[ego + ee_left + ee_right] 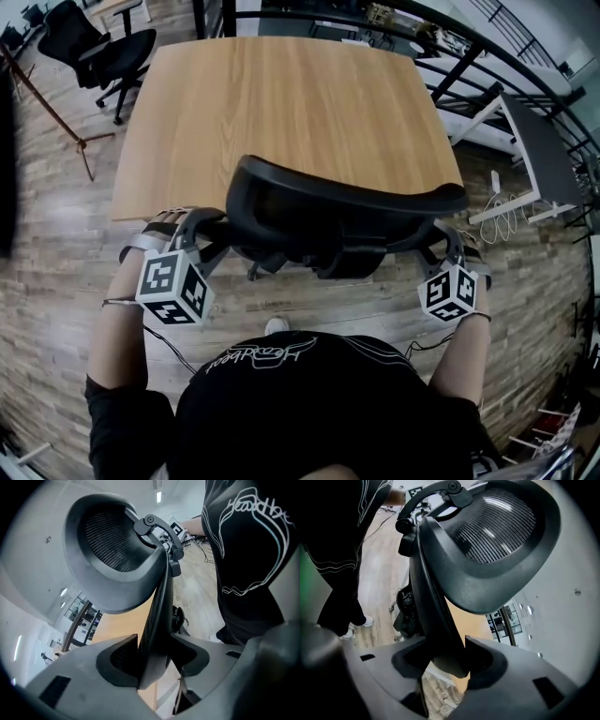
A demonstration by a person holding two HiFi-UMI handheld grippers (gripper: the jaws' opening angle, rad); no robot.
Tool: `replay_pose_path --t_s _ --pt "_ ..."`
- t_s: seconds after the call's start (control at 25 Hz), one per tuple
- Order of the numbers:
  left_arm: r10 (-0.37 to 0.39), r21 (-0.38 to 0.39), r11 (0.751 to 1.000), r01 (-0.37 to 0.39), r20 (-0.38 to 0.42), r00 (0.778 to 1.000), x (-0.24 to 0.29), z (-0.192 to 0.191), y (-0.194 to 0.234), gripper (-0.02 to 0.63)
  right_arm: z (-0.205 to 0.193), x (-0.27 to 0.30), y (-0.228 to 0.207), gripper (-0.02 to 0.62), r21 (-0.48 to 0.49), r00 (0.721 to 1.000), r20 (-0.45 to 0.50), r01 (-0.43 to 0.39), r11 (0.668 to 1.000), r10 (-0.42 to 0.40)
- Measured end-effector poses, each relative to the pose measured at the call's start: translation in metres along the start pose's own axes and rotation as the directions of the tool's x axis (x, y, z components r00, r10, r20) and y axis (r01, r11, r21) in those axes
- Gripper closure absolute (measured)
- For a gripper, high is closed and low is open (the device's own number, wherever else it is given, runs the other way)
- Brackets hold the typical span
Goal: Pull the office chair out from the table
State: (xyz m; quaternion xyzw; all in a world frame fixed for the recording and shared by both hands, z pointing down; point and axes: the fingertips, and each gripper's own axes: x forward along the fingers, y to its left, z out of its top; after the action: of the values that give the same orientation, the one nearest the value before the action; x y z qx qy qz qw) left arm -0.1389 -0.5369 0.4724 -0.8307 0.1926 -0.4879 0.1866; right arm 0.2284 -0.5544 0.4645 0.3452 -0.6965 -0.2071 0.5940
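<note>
Against the near edge of the wooden worktop (281,103), at twelve o'clock from the person: caught from above with the office chair (319,239) drawn up close and its seat hidden beneath the backrest (157,620). Gripped on both sides, by the left gripper (192,232) at nine o'clock and the right gripper (450,251) at three o'clock, with each pair of jaws clenched on the black backrest rim just below the mesh headrest (112,555). Not yet pulled clear, by the look of it. To do it well: keep both grips equally firm, draw straight back toward six o'clock at an even pace, hold level to avoid twisting the back, and step away to leave rolling room on the plank floor (56,234).
</note>
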Motion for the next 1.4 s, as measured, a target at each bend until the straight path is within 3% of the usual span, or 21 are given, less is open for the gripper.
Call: replay_pose_path --t_s 0.44,0.68,1.04,1.4 --pt "0.007 -0.036 0.999 -0.007 -0.017 1.0 -0.003 0.0 -0.011 0.405 -0.003 -0.008 0.01 0.357 0.008 1.0 0.003 0.004 1.0 -0.004" --pt "0.031 -0.058 0.998 -0.032 -0.016 0.999 -0.012 0.0 -0.028 0.402 -0.003 -0.025 0.026 0.357 0.01 1.0 0.021 0.017 1.0 -0.018" --pt "0.027 -0.094 0.995 -0.034 -0.077 0.997 -0.029 0.006 -0.069 0.397 -0.013 -0.059 0.058 0.357 0.001 0.999 0.05 0.0 1.0 0.0" --pt "0.11 -0.114 0.985 -0.127 -0.144 0.983 -0.05 0.017 -0.114 0.39 -0.026 -0.099 0.09 0.357 -0.008 0.993 0.113 0.017 1.0 -0.016"
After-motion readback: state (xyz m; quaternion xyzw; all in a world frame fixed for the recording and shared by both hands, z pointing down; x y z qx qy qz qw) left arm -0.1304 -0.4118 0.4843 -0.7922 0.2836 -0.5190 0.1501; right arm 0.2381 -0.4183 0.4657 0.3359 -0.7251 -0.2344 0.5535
